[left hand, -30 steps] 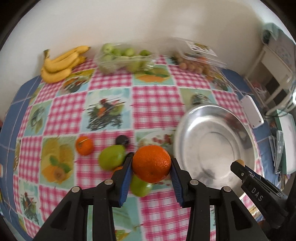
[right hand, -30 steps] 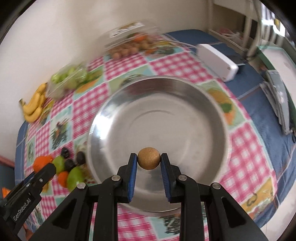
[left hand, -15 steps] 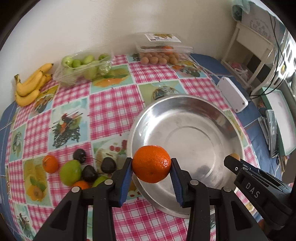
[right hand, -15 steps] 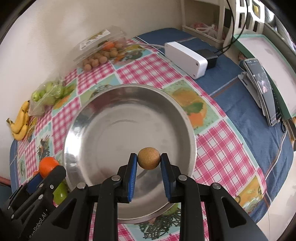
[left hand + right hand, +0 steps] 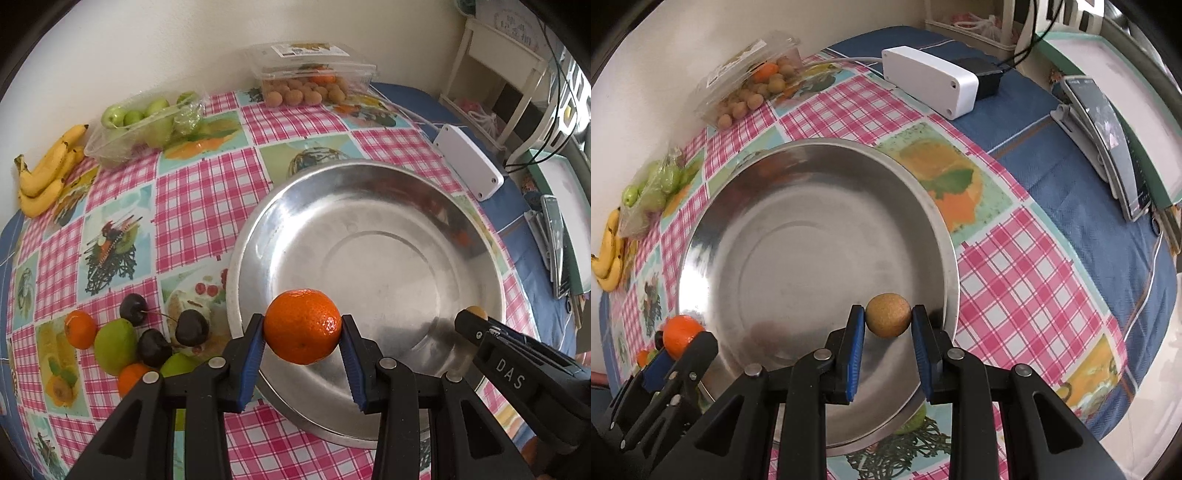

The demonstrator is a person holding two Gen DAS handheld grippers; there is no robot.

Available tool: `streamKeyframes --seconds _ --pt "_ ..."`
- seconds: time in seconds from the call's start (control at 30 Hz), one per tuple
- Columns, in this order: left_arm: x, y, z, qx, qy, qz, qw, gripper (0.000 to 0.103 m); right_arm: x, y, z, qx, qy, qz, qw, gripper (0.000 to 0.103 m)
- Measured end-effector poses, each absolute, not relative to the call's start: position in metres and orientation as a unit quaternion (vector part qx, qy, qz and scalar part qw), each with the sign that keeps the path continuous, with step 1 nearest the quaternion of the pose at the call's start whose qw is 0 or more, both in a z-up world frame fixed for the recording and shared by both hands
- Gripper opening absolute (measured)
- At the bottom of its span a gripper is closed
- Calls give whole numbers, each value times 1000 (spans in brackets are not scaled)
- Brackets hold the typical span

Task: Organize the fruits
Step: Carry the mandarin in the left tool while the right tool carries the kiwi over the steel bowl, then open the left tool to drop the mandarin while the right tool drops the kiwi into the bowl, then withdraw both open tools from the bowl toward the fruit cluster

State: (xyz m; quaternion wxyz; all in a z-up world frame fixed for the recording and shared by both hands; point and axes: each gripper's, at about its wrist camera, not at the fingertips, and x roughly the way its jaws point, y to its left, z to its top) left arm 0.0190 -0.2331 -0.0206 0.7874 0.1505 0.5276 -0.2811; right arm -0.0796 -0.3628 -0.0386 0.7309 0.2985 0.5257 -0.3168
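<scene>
Both my grippers have come in over the round steel bowl (image 5: pixel 373 206), which holds nothing. My left gripper (image 5: pixel 303 332) clamps the orange mandarin (image 5: pixel 302 325) above its near rim; my right gripper (image 5: pixel 888 325) pinches the small round tan fruit (image 5: pixel 888 314). Beyond the bowl, a clear clamshell box (image 5: pixel 314 79) holds more tan fruits.

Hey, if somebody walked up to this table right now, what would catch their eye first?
Probably the bright mandarin clamped in the left gripper over the near side of the big steel bowl, which has no fruit in it. Next, the small tan fruit pinched in the right gripper over the same bowl. Then the loose pile of cherries, limes and mandarins on the checked cloth left of the bowl.
</scene>
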Motion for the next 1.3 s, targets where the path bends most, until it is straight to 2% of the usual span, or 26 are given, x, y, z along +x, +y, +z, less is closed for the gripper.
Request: streamKeyframes --seconds 0.3,0.43,0.53,0.63,0.83,1.3 --pt "16 -234 -21 156 522 -284 789 45 -79 -361 -39 299 528 -317 729 27" --pt "15 -234 -14 153 517 -287 792 53 -76 -361 -38 300 526 -310 733 27" --pt "14 -232 -8 149 511 -289 795 54 -75 -361 -32 298 515 -306 743 28" --pt "15 -227 -2 145 507 -285 800 57 -76 -358 -23 293 504 -304 753 34" --pt "21 -210 9 142 499 -263 813 60 -75 -355 -16 287 499 -300 760 34" --pt "41 -154 -3 108 525 -195 821 61 -62 -339 -30 255 538 -278 754 34"
